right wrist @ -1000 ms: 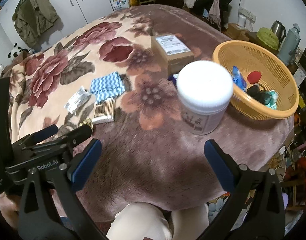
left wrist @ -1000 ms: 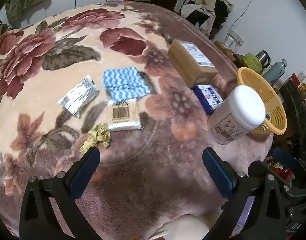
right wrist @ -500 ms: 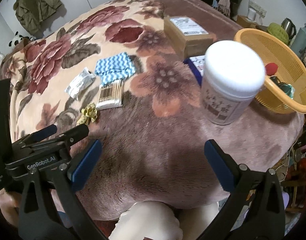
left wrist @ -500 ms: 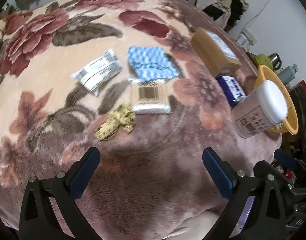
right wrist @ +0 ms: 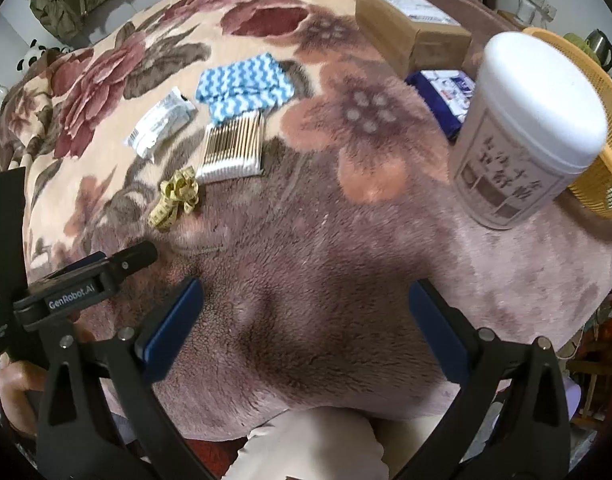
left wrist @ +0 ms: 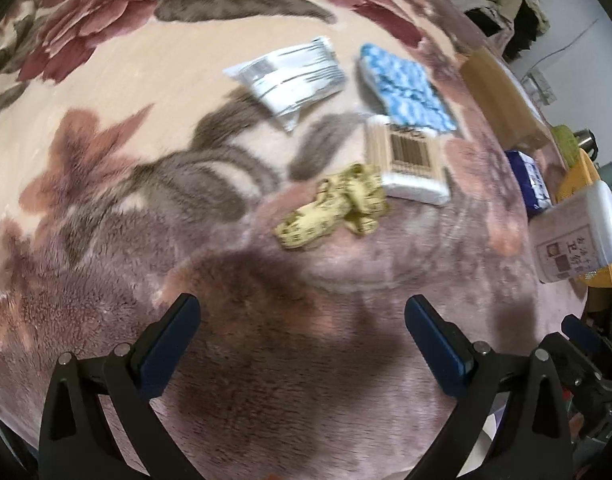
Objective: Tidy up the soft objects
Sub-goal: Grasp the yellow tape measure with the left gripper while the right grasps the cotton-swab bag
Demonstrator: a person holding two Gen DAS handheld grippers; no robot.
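Both claws sit wide open with nothing between the blue pads. My left claw (left wrist: 302,332) hangs low over the floral blanket (left wrist: 106,152), and my right claw (right wrist: 306,314) hangs over the mauve part of it, nearer the jar. The left claw's body (right wrist: 86,284) shows at the left edge of the right wrist view.

Soft things lie spread on the blanket. The crumpled yellow measuring tape (left wrist: 338,208) is just ahead of the left claw, touching the corner of the cotton swab pack (left wrist: 410,160). The blue-and-white zigzag cloth (right wrist: 244,84) lies folded just beyond the swabs, its edge touching or overlapping the pack. The white foil sachet (right wrist: 160,122) is beside the cloth, apart from it.

Containers: the orange mesh basket (right wrist: 598,184) sits at the far right edge of the blanket, but the jar hides its contents, so I can't tell what's inside. The white-lidded jar (right wrist: 526,132) stands upright, lid on, right against the basket rim. A cardboard box (right wrist: 410,28) with a label lies closed behind it, and a dark blue packet (right wrist: 446,88) sits between box and jar. The left wrist view is motion-blurred.
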